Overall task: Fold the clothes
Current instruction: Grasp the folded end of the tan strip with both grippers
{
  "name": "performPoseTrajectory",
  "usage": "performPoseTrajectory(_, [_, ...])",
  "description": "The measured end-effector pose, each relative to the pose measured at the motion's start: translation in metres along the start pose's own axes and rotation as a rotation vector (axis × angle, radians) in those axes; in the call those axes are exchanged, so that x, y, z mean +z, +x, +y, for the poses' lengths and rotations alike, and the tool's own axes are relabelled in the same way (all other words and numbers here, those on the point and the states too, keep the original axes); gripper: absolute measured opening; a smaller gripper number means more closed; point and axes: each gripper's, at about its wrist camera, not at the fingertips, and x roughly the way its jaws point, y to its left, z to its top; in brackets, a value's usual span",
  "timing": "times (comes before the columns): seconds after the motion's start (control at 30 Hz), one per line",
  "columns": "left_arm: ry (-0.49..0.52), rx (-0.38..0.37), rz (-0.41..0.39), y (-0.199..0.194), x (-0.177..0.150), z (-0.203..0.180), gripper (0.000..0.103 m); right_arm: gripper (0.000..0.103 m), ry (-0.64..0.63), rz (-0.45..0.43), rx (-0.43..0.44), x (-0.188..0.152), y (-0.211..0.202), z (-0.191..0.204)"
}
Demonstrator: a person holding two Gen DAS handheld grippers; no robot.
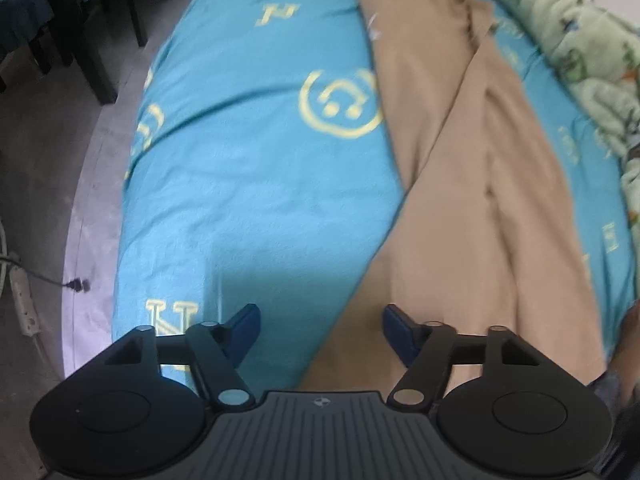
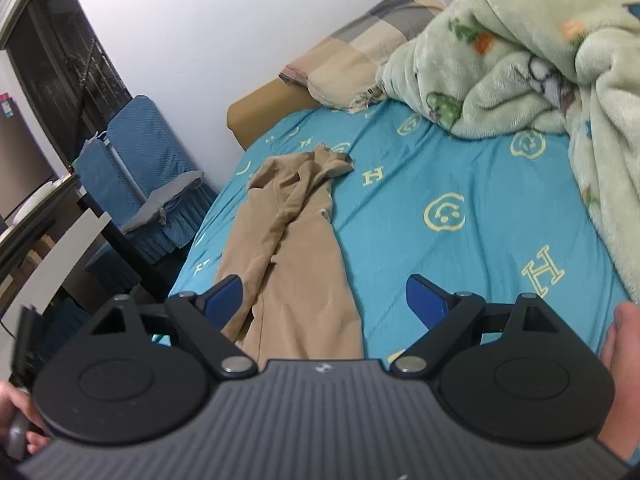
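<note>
Left wrist view is soft with blur, and the tan trousers (image 1: 460,184) run off the near edge under the left hand-held gripper (image 1: 320,330), its blue-padded jaws spread wide, nothing between them. From the right wrist view the trousers (image 2: 288,248) lie lengthwise on the bed (image 2: 460,184), thin smooth fabric, legs twisted over each other, far end crumpled. Right hand-held gripper (image 2: 324,300) hangs wide apart and empty above their near end. Fluffy green printed blanket (image 2: 520,60) heaped far right; a checked pillow (image 2: 360,52) half hidden behind it.

Black tongs (image 1: 321,330), blue fingertips (image 1: 247,322)
</note>
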Motion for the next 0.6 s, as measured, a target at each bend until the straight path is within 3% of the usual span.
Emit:
performPoseTrajectory(0.1, [0.062,0.006,0.012,0.003,-0.004,-0.008,0.054,0.09,0.02,0.004,-0.002,0.0,0.001,-0.003])
performPoseTrajectory(0.17, [0.104,0.014,0.017,-0.001,-0.007,-0.015,0.002,0.09,0.027,0.003,-0.004,0.0,0.001,-0.003])
performPoseTrajectory(0.27, [0.19,0.085,-0.011,-0.021,-0.011,-0.039,0.0,0.09,0.033,0.002,0.0,0.0,0.0,-0.003])
performPoseTrajectory(0.4, [0.324,0.099,-0.078,-0.065,-0.026,-0.092,0.0,0.09,0.031,0.001,0.001,0.0,-0.002,-0.004])
performPoseTrajectory(0.5, [0.435,0.059,-0.141,-0.092,-0.044,-0.14,0.0,0.09,0.038,0.004,-0.001,0.0,-0.004,-0.006])
performPoseTrajectory(0.6, [0.473,-0.003,-0.178,-0.104,-0.062,-0.184,0.0,0.09,0.052,-0.008,-0.004,0.002,-0.006,-0.01])
